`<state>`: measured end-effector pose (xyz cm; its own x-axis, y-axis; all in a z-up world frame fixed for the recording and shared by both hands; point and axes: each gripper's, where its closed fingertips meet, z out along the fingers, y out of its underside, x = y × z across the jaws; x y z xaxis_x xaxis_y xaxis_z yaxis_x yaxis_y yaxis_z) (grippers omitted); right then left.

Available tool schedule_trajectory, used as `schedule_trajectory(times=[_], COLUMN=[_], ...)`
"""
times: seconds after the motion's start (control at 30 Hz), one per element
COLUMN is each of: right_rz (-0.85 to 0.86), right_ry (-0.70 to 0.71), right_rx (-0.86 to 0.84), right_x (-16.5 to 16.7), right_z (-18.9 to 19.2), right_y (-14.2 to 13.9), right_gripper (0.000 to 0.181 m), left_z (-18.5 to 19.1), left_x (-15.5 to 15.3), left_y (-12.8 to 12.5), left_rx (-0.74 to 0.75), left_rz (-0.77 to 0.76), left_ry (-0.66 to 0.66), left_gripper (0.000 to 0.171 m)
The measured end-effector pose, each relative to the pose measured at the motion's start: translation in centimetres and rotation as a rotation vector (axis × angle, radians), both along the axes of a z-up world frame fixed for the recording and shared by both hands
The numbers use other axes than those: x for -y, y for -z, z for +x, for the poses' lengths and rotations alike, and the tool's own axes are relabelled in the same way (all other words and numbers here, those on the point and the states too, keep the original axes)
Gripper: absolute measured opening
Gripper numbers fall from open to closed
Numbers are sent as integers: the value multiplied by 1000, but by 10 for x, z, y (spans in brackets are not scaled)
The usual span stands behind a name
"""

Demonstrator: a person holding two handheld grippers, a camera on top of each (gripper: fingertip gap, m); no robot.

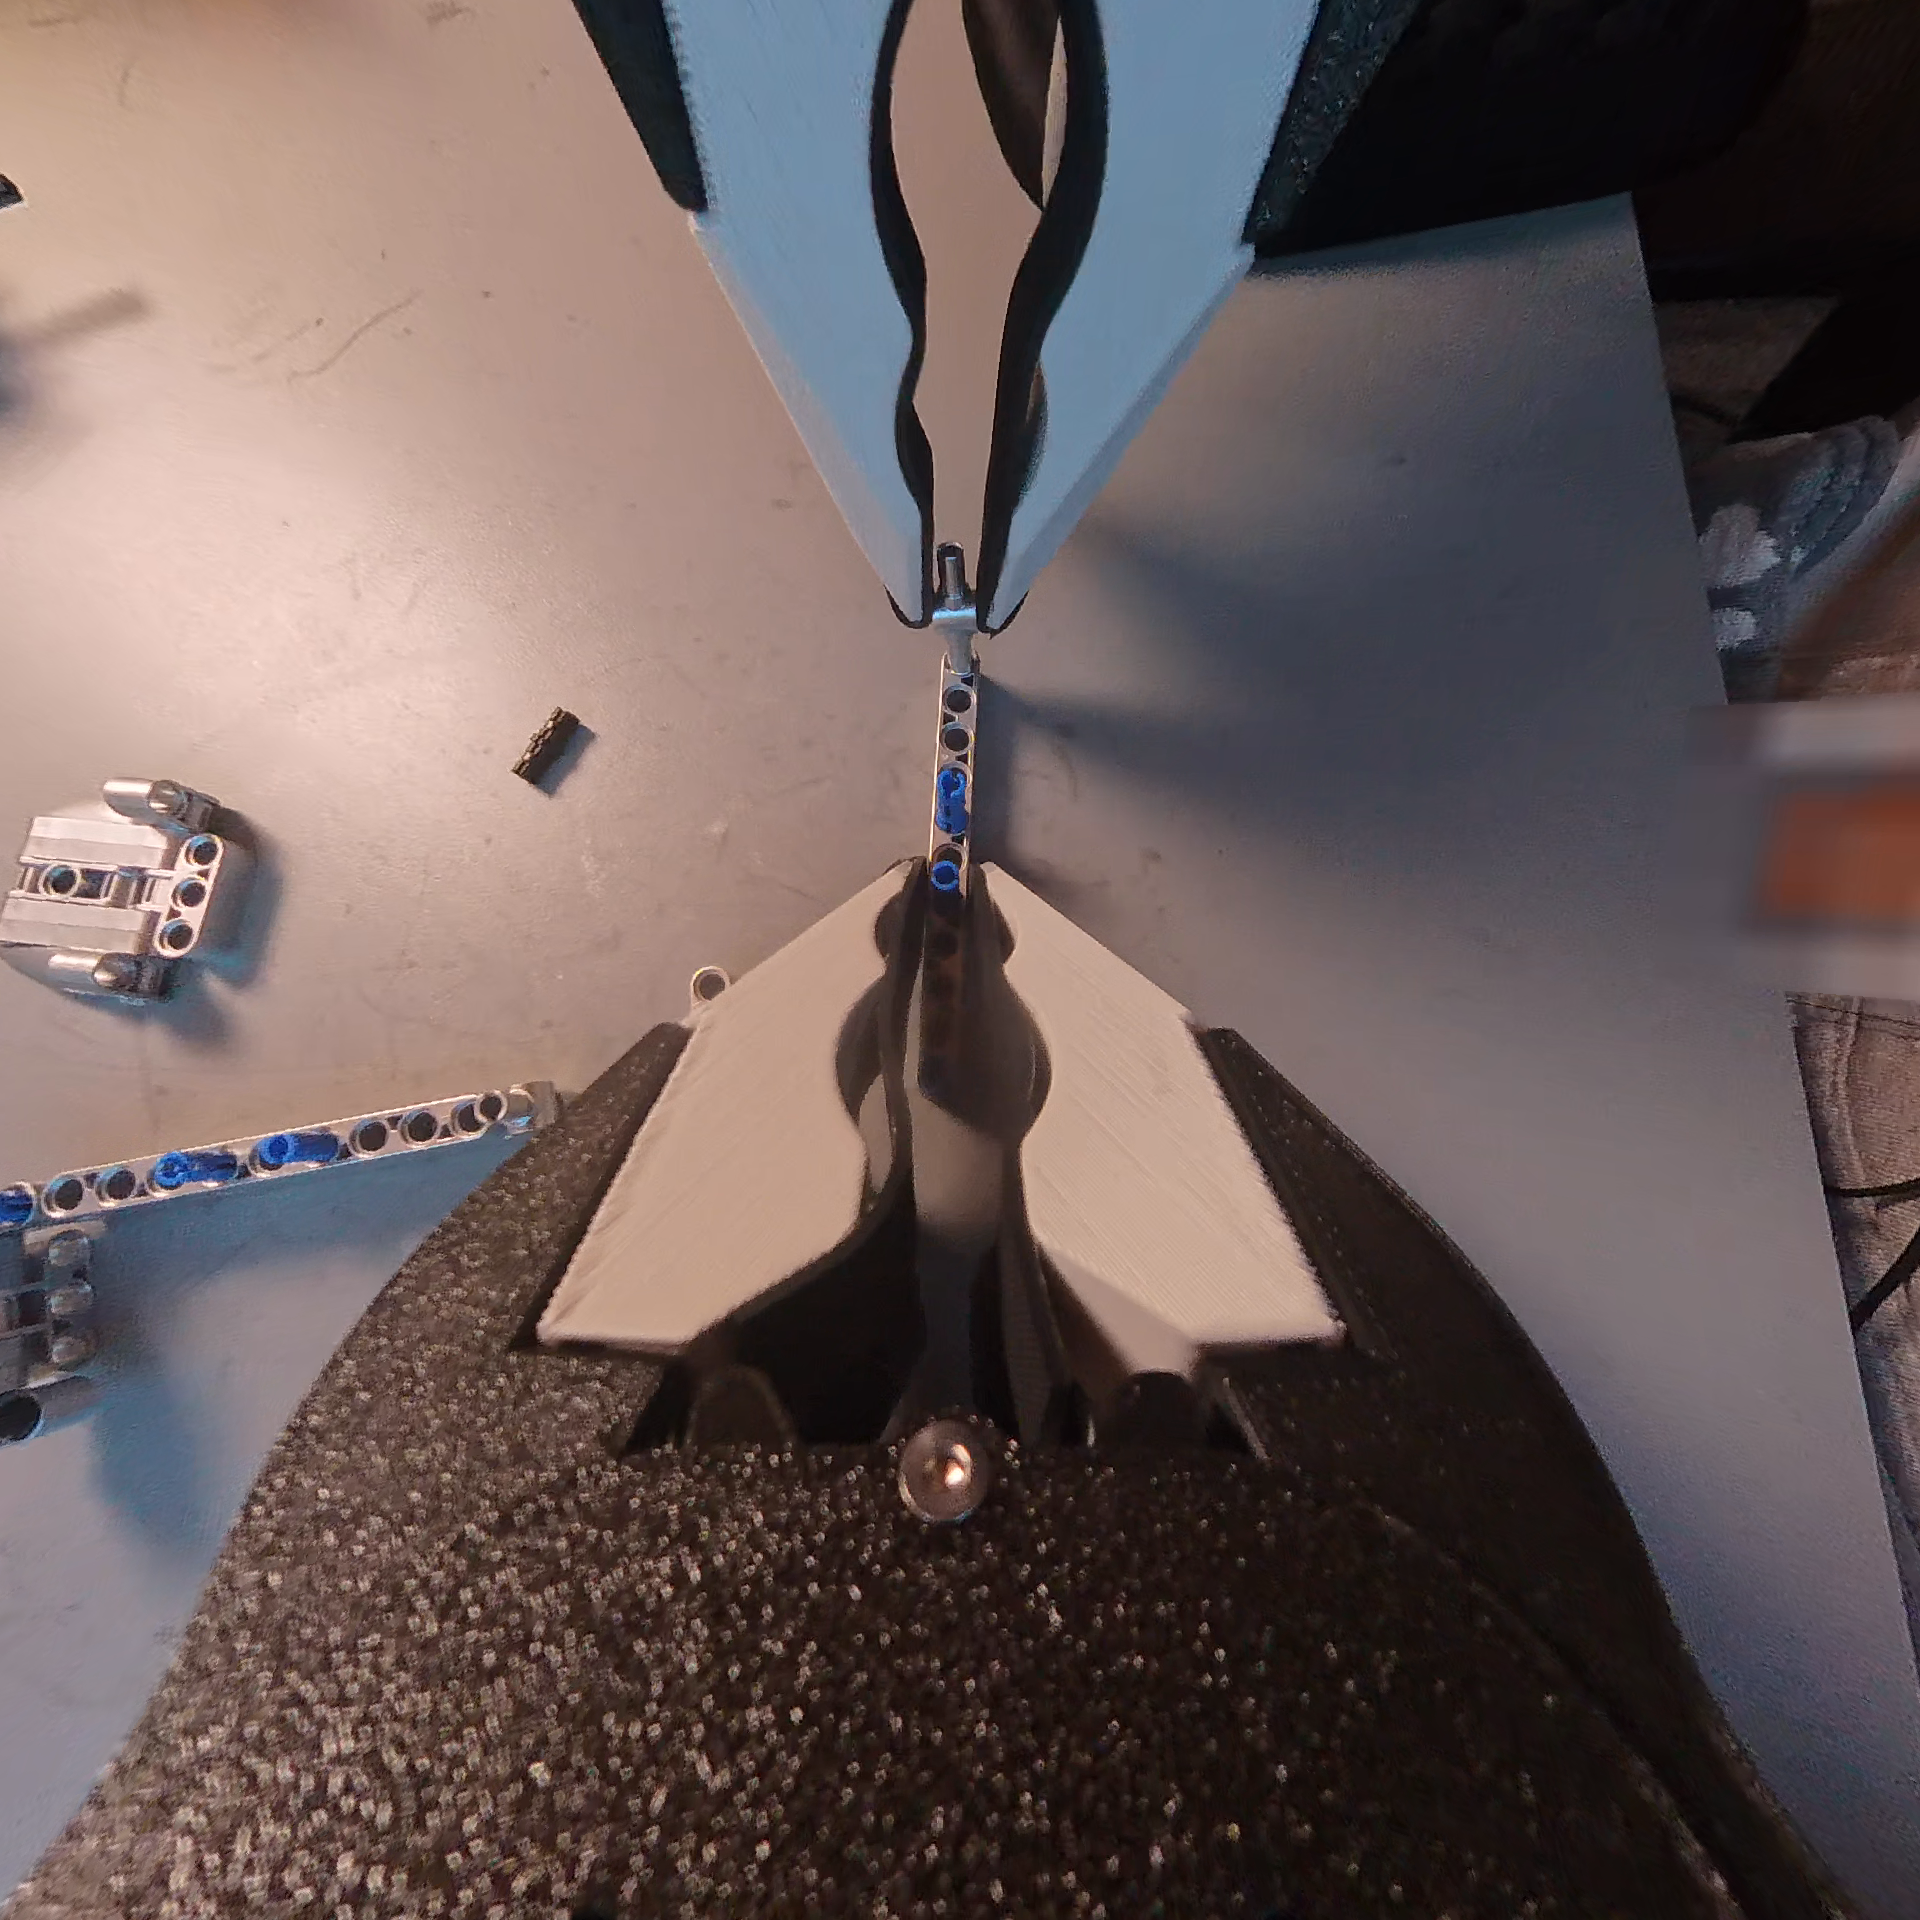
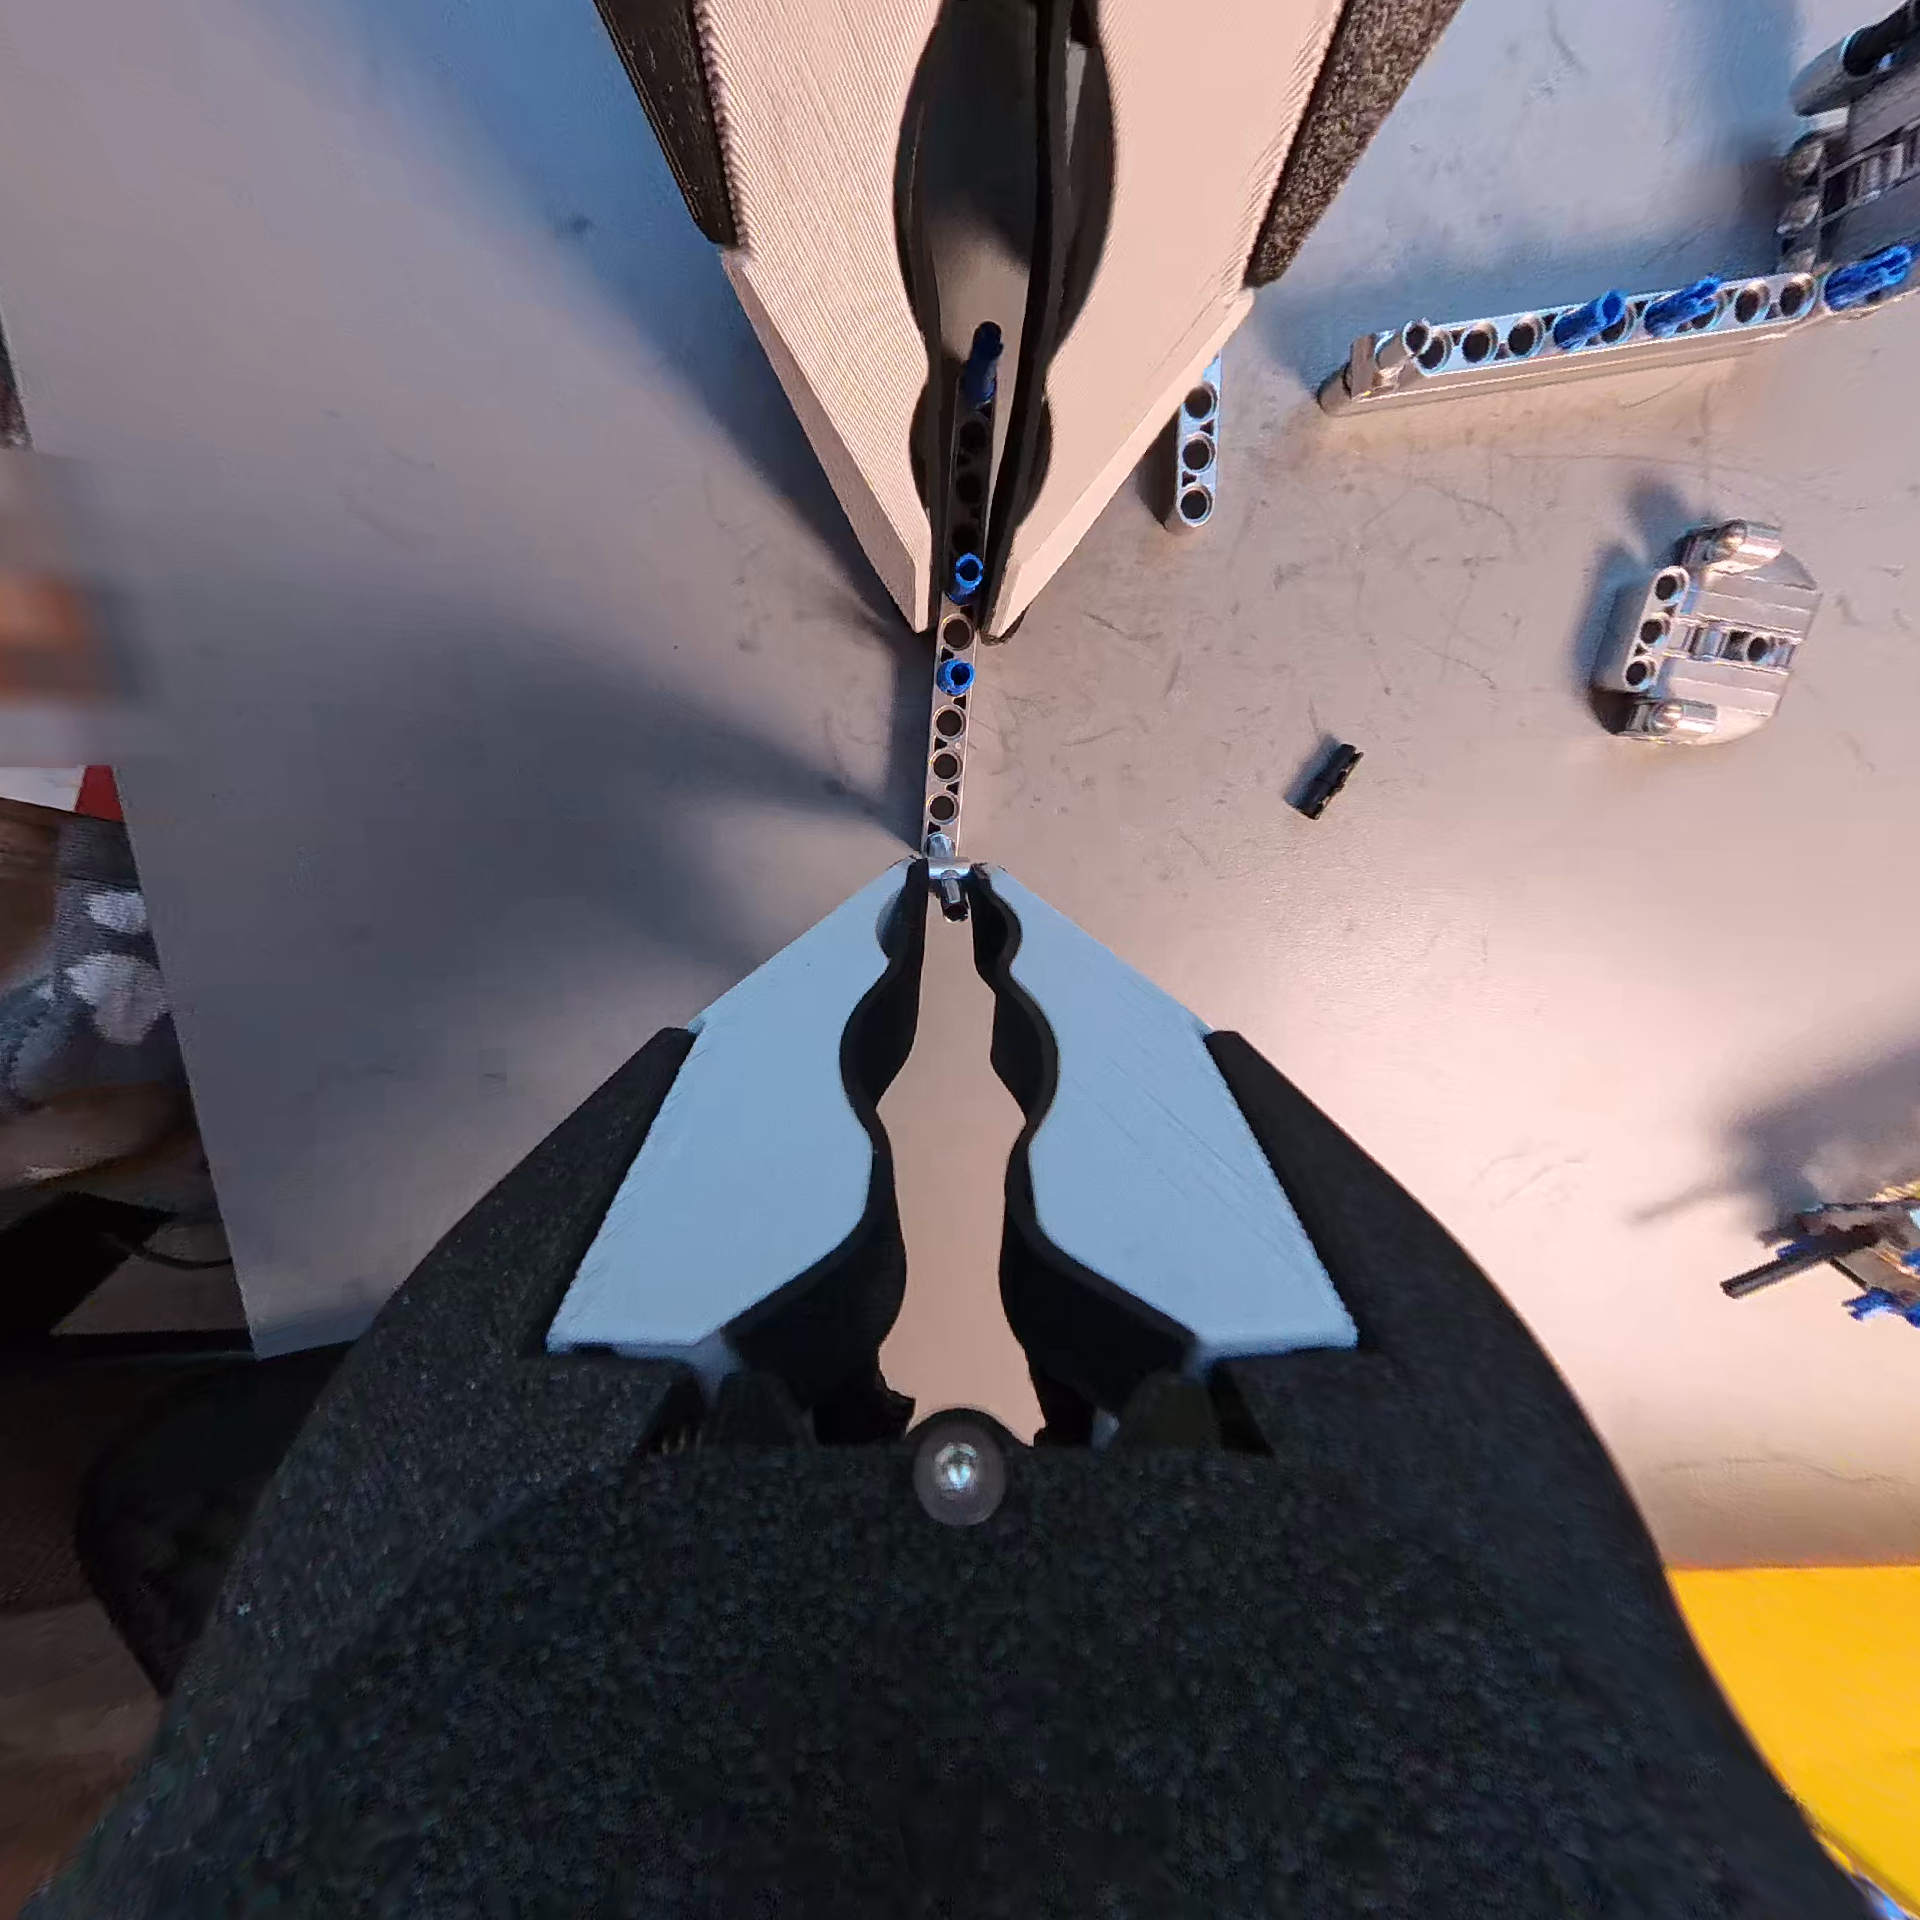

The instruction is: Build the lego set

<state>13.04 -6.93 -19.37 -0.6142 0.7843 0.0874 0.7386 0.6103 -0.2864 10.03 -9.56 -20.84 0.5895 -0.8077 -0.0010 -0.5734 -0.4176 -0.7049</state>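
Left hand-held gripper [image 1: 951, 883] is clamped on one end of the holed beam [image 1: 954, 774] above the bench [image 1: 416, 416], right hand-held gripper [image 2: 951, 873] pinching a small grey pin [image 2: 950, 891] at its other end.

Both grippers same build. Left gripper [image 1: 951, 883]: black grainy body, two pale grey wedge fingers [image 1: 769, 1122] with layered print lines, black wavy pads on the inner faces, one shiny round-head screw [image 1: 938, 1472] centred at the base. Right gripper [image 2: 951, 883]: identical, fingers [image 2: 748, 1143] look bluish-white, same screw [image 2: 957, 1473].
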Motion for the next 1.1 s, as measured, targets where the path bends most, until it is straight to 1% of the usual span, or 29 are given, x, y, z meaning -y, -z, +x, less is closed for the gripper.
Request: schedule_trajectory(times=[0.2, 0.4, 0.47, 0.57, 0.63, 0.83, 1.0, 1.07, 1.1], right_rz=[81, 95, 79, 14, -41, -235, -250, -233, -211], right_ry=[-13, -10, -9, 34, 68, 233, 242, 234, 216], right_rx=[9, 16, 17, -7, -51, -231, -289, -295, -269], right_x=[-1, 4, 5, 3, 3, 3, 3, 4, 7], right_z=[-3, -7, -7, -8, -7, -5, -4, -6, -6], right_y=[-1, 1, 2, 2, 2, 1, 2, 4, 10], right_gripper=[6, 6, 6, 6, 6, 6, 6, 6, 6], left_z=[2, 4, 5, 5, 5, 5, 5, 5, 6], left_x=[-2, -3, -3, -3, -3, -4, -4, -5, -5], left_y=[0, 0, 0, 0, 0, 0, 0, 0, 0], left_rx=[39, 61, 60, 57, 60, 81, 91, 94, 93], left_rz=[-50, -68, -68, -69, -75, -96, -104, -105, -104], left_ry=[-46, -69, -70, -75, -81, -98, -104, -111, -113], left_gripper=[5, 5, 5, 5, 5, 5, 5, 5, 6])
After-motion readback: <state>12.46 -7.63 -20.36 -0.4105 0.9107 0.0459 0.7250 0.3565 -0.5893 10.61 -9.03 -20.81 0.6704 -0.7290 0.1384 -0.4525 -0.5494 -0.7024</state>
